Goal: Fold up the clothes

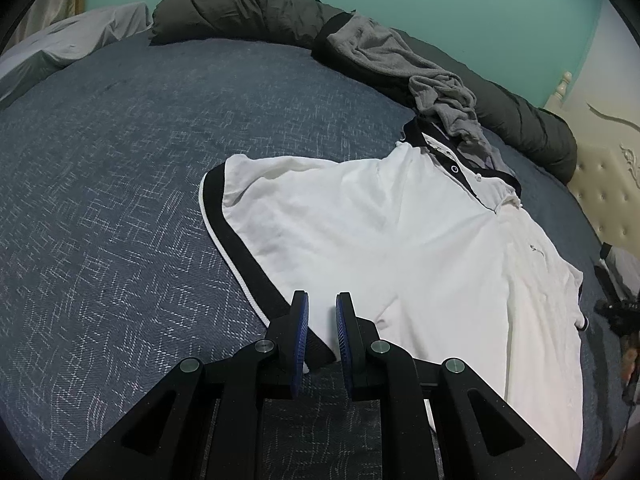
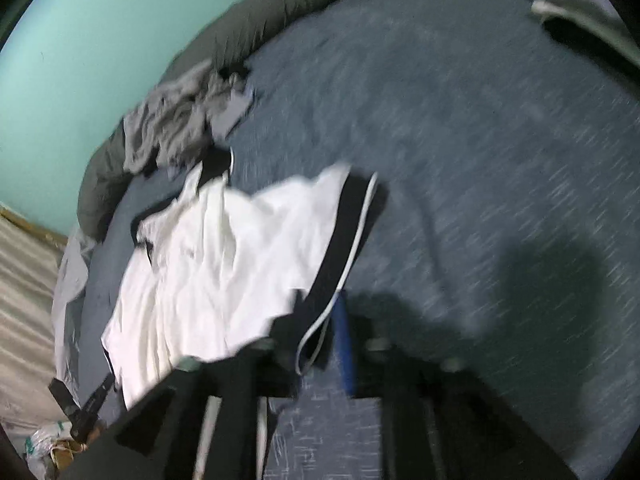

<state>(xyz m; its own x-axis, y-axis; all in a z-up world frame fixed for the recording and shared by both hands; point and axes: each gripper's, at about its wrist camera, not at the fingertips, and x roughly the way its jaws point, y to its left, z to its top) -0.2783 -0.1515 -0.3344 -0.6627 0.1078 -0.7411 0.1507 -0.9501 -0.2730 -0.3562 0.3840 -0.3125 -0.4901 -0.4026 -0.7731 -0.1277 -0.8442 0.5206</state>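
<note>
A white polo shirt (image 1: 380, 240) with a black collar and a black hem band lies spread on the blue bed cover (image 1: 120, 200). My left gripper (image 1: 322, 300) sits at the shirt's near hem corner, and its blue pads pinch a bunch of the black band low between them. The right wrist view is blurred. There the same shirt (image 2: 224, 260) lies to the left, and its black band with a white stripe runs down between the fingers of my right gripper (image 2: 320, 300). The blue pad (image 2: 345, 352) stands apart from the cloth, so the jaws are open.
A crumpled grey garment pile (image 1: 440, 92) (image 2: 176, 120) lies just beyond the collar, against a long dark bolster (image 1: 240, 8). A pale pillow (image 1: 72, 44) sits at the far left and a cream headboard (image 1: 600, 184) on the right. A black object (image 1: 612, 304) stands beside the bed.
</note>
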